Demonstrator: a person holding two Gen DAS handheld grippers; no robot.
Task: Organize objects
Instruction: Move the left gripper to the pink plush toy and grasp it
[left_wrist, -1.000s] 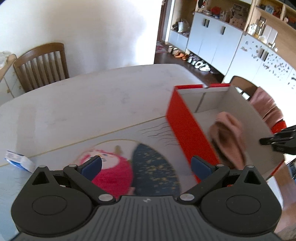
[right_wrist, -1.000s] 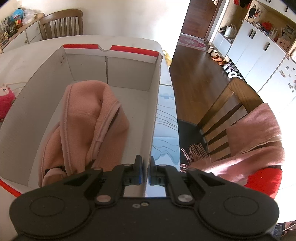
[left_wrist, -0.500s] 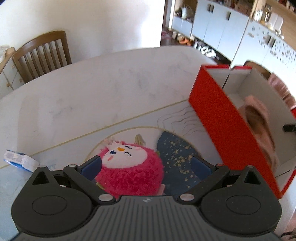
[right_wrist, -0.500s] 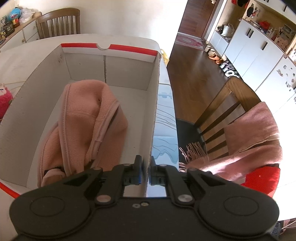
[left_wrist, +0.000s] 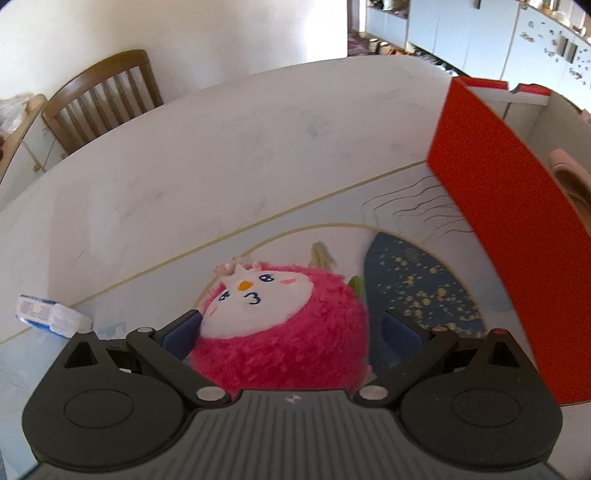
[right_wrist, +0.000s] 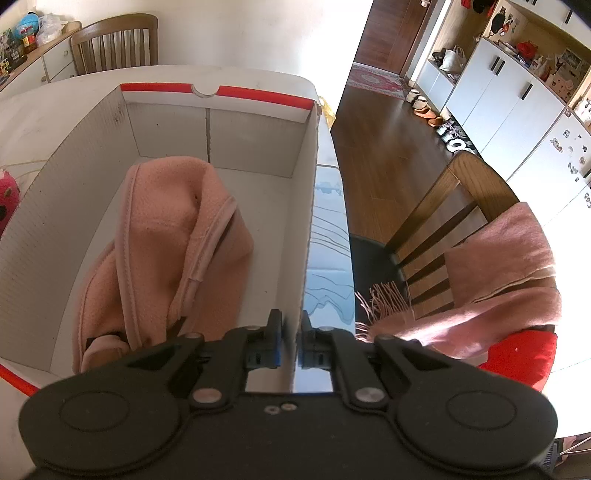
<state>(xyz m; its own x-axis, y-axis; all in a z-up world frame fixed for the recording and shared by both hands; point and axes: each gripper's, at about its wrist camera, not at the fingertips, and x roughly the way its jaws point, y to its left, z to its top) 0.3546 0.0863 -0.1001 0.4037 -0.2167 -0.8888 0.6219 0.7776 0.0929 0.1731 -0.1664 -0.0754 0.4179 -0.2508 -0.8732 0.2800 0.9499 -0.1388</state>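
Left gripper (left_wrist: 291, 325): spread wide, straddling pink plush toy (left_wrist: 284, 332); one pad just beside its flank, contact uncertain.
Right gripper (right_wrist: 289, 345): clamped on near wall of red box (right_wrist: 308, 221).
Plush toy: on tabletop (left_wrist: 221, 155), directly ahead, roundish, no clear long axis.
Box: to the right of toy, pink cloth (right_wrist: 166, 236) inside.
Nearer gripper: left.

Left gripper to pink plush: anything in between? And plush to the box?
Nothing visible blocks the left gripper: the pink plush sits between its open fingers. Toward the box, the red side wall stands in the way; the plush must go over it.
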